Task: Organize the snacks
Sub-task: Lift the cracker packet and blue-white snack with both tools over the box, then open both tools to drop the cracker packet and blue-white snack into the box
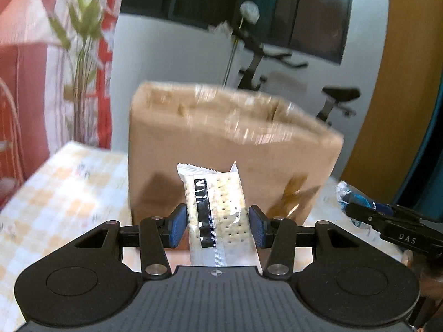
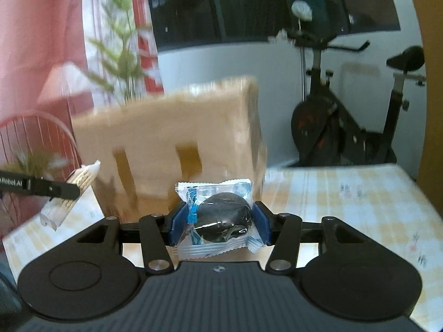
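**Both tongs loaded, box dead ahead**

Table [image 2: 346,193]: checkered cloth, below both tongs.

Box [image 1: 221,149]: brown cardboard, upright just ahead of both tongs, blurred. Likely the drop target, since both snacks face it.

Left tongs [image 1: 218,225]: pinching a cracker pack [image 1: 216,210] across its width, long axis pointing at the box, so it should slide in endwise.

Right tongs [image 2: 220,222]: clamped on a cookie pack [image 2: 218,218], blue-white wrapper, held level. Top of the box isn't visible from here; can't tell what's inside.
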Tool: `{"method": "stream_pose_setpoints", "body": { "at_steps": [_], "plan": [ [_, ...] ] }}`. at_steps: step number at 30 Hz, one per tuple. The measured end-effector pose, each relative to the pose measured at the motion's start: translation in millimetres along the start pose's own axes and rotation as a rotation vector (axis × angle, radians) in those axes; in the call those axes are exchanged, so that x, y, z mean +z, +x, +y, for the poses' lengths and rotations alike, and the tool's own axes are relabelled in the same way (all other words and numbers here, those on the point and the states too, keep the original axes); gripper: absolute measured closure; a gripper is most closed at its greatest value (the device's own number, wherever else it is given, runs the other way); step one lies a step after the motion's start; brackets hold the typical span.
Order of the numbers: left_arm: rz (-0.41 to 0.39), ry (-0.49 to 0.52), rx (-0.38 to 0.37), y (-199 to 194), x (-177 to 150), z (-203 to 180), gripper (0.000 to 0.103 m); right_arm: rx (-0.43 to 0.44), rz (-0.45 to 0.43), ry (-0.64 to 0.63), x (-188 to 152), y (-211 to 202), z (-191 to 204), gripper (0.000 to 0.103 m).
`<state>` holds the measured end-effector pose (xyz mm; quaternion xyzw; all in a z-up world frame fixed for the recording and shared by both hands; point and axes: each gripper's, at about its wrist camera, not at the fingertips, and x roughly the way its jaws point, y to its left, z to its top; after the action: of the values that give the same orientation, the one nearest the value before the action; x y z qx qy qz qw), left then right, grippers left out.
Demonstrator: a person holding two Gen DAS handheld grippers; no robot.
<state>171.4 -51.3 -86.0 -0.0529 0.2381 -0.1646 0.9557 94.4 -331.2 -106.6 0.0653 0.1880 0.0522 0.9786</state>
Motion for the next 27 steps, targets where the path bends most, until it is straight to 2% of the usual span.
{"method": "stream_pose_setpoints", "body": {
  "at_steps": [5,8,12,15,18,24,26,27],
  "plan": [
    [-0.093,0.066,-0.049,-5,43,-17,0.052,0.04,-0.096,-0.061,46,-6,11,0.049],
    [-0.12,0.064,-0.072,5,66,-22,0.052,0.076,-0.149,-0.103,78,-3,18,0.049],
    [-0.131,0.065,-0.061,30,95,-20,0.052,0.108,-0.162,-0.141,115,21,26,0.049],
    [-0.12,0.053,-0.034,56,112,-16,0.052,0.103,-0.123,-0.178,134,53,30,0.049],
    [-0.106,0.069,0.014,81,120,-13,0.052,0.085,-0.059,-0.159,143,89,30,0.049],
    [-0.042,0.083,0.087,107,122,-5,0.051,0.07,0.047,-0.097,143,131,33,0.049],
    [-0.023,0.074,0.075,107,121,2,0.043,0.073,0.081,-0.094,139,135,34,0.047],
    [-0.025,0.069,0.064,104,120,6,0.033,0.069,0.096,-0.098,138,137,36,0.046]
  ]
}}
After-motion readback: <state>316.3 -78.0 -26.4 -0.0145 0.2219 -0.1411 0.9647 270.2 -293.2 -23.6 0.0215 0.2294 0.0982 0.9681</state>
